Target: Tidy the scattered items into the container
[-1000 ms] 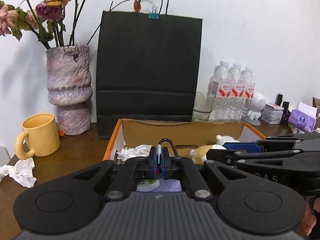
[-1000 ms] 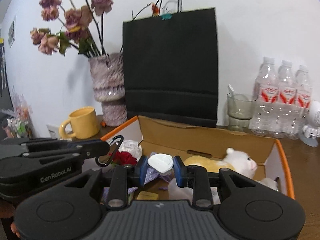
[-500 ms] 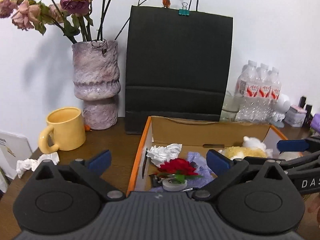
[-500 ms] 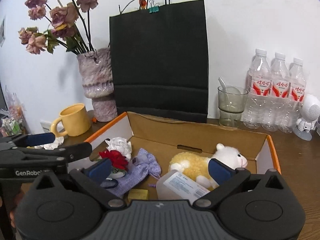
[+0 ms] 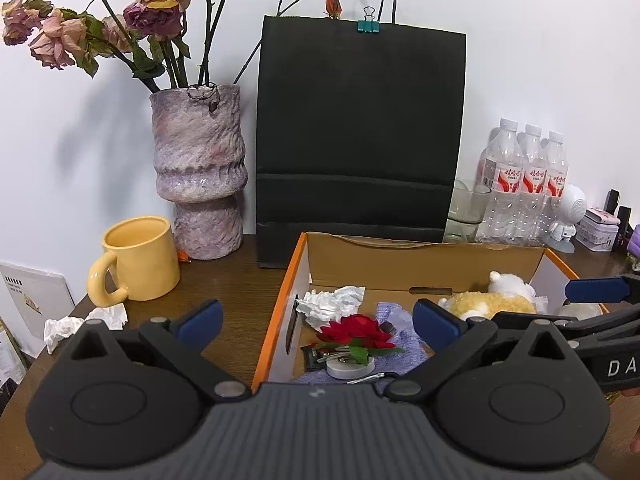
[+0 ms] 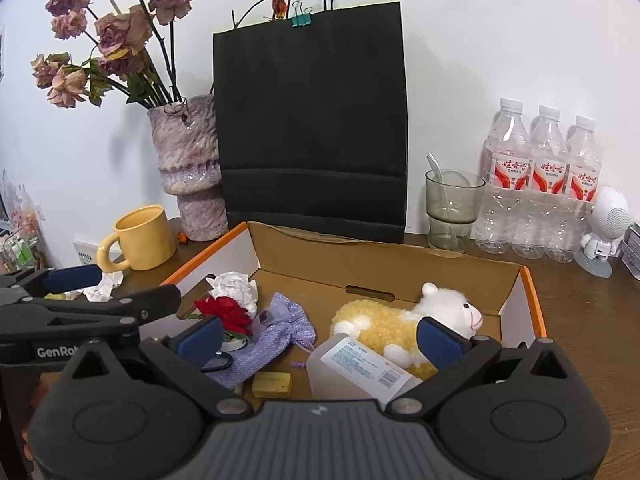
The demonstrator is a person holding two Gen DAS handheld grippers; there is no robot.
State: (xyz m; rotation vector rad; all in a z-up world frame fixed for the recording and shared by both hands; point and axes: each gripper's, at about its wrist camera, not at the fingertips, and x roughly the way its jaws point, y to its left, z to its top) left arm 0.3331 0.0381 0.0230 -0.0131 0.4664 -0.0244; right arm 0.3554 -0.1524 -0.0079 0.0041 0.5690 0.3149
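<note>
Both tools are being held wide open above the cardboard box, with nothing gripped.

The left tool (image 5: 316,322) and the right tool (image 6: 320,334) are being kept spread and empty at the near edge of the cardboard box (image 6: 530,292) on the worktop (image 5: 224,280). Inside the box, a white labelled bottle (image 6: 360,368), a yellow block (image 6: 272,384), a lilac pouch (image 6: 276,332), a red flower (image 5: 356,332), a crumpled tissue (image 5: 332,302) and a plush lamb (image 6: 400,320) are being contained. Left of the box, another crumpled tissue (image 5: 86,320) is being left out on the worktop, beside a yellow mug (image 5: 136,260). Farther back, a vase (image 5: 200,172), a black paper bag (image 5: 356,132) and water bottles (image 6: 540,180) are being shown against the wall.
</note>
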